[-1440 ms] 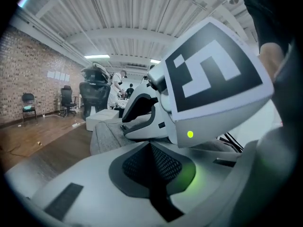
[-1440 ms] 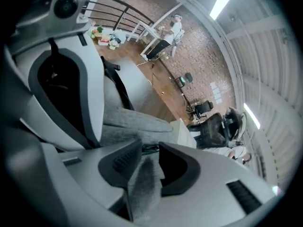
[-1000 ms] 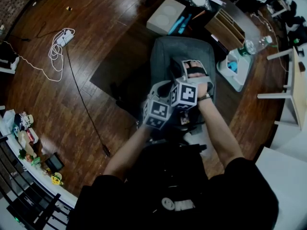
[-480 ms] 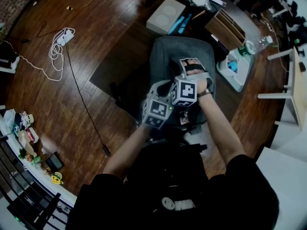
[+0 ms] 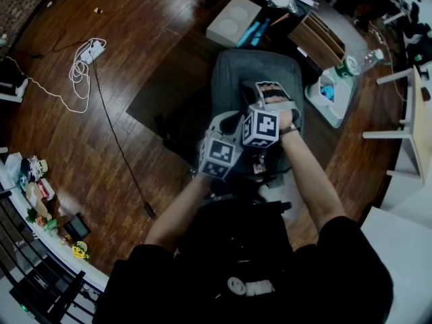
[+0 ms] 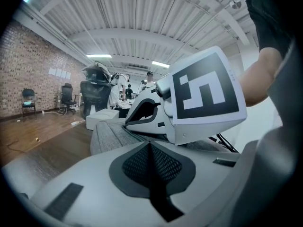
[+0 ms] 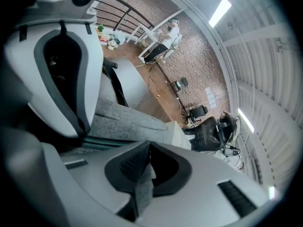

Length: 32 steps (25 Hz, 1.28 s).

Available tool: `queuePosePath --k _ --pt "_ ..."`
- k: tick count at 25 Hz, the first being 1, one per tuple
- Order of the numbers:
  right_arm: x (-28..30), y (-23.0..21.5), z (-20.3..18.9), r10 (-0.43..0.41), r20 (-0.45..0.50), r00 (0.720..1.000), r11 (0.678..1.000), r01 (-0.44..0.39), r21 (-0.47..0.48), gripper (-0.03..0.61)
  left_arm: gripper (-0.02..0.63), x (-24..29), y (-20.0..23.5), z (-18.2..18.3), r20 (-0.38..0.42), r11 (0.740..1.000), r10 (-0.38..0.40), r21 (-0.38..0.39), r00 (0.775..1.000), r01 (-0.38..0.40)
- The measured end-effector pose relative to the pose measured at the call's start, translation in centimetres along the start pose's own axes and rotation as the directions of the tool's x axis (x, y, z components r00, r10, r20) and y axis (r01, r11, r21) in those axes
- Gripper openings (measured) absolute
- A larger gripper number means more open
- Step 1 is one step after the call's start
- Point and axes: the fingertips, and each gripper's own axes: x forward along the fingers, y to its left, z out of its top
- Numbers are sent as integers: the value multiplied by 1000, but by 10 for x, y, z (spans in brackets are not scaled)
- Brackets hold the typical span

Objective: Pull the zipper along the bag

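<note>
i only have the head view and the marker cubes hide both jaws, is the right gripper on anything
observer: Yes. The right gripper has just been closing its jaws, and a grey strip is pinched between them.
operator: and the left one
observer: The left gripper is shut, jaws together, with nothing showing between them.
operator: where's the zipper
observer: A teal ribbed line, apparently the zipper, runs along the grey bag, just left of the jaws in the right gripper view.
</note>
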Motion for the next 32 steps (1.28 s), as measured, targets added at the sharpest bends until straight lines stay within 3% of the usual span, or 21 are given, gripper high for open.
queuePosePath --k 12,20,32 --pt "-14 1 3 -1 -28 1000 999 2 43 23 0 -17 7 -12 -11 997 42 -69 999 -43" --pt "-30 8 8 -7 -37 999 997 10 71 23 0 -32 9 -18 -35 995 66 -71 997 -68" --pt "-48 25 10 -20 -64 998 994 26 103 25 0 -61 3 -13 -8 995 78 -69 997 -79"
